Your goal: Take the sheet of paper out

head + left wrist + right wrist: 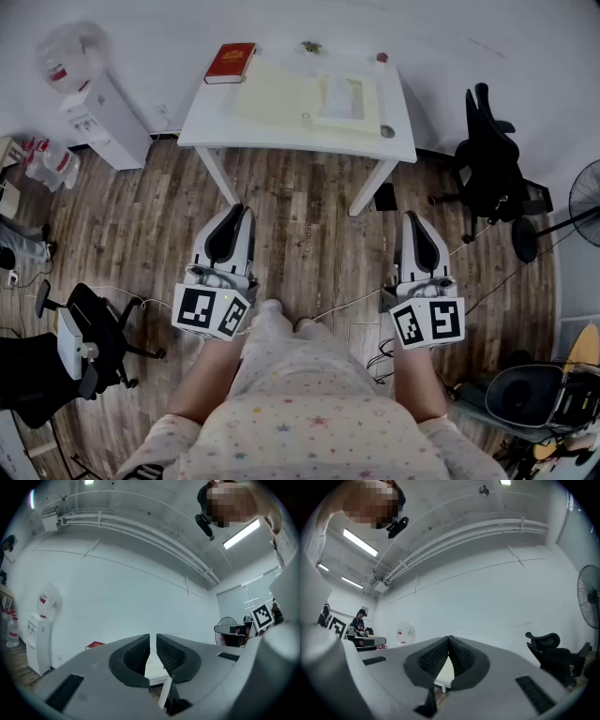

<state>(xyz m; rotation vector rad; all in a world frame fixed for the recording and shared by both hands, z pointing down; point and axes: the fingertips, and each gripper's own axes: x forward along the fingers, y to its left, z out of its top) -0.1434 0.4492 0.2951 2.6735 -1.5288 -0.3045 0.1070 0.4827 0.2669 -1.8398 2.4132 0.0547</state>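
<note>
While held level, both grippers (pixel 232 216) (pixel 416 221) face the table (pixel 211 114).

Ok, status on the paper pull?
Left gripper and right gripper shut, empty, held over wood floor, short of the white table. Sheet lies on it, untouched. Red book at far left corner, apart from sheet.

Ahead of my left gripper (pixel 236 211), I see the white tabletop (pixel 208 117) bearing a red book (pixel 231 62) and a cream mat (pixel 279 101).
</note>
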